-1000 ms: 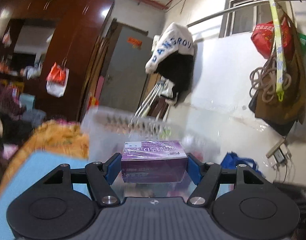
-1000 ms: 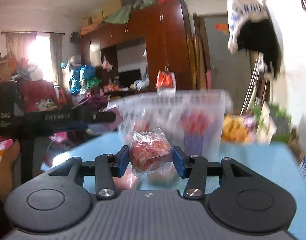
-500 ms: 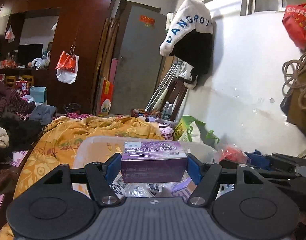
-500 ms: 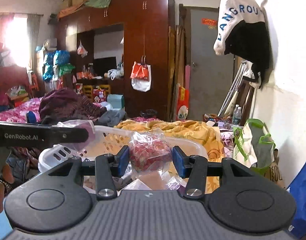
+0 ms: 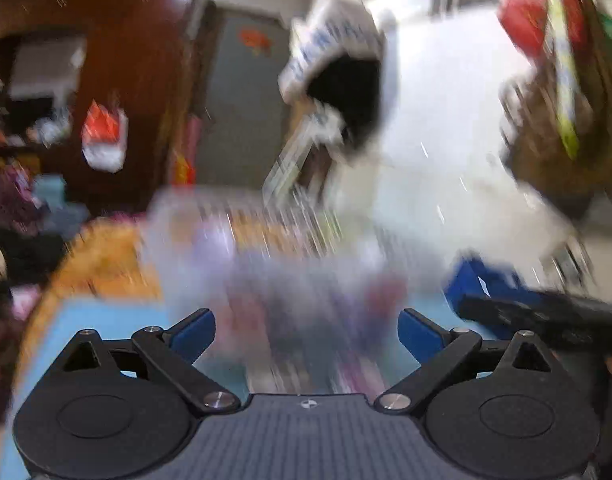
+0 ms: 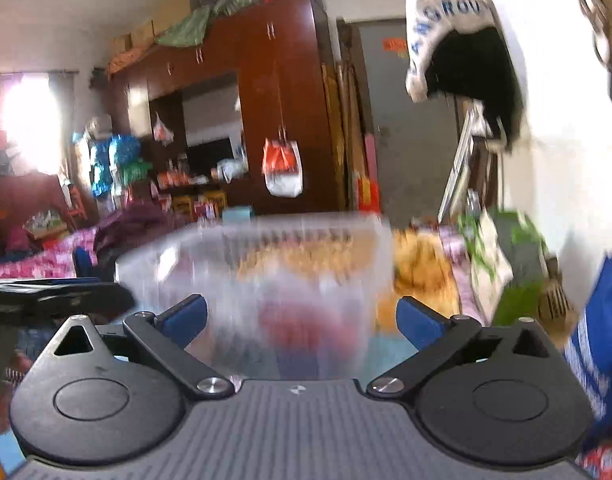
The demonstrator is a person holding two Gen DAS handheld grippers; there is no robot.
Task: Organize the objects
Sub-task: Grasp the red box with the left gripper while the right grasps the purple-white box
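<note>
Both views are motion-blurred. My left gripper is open and empty, its blue pads wide apart. Just ahead stands a translucent white plastic basket on a light blue table, with blurred purple and red shapes inside it. My right gripper is open and empty too, facing the same basket, where a blurred red thing shows through the wall. The right gripper's black body shows at the right of the left wrist view. The left gripper's body shows at the left of the right wrist view.
A white wall with hanging bags and a jacket is on the right. A dark wooden wardrobe and a grey door stand behind. An orange blanket lies beyond the basket. A blue bag sits at the right.
Both grippers have opened: the purple box has left the left one and the red packet the right one. Both cameras have dropped from above the basket's rim to its side.
</note>
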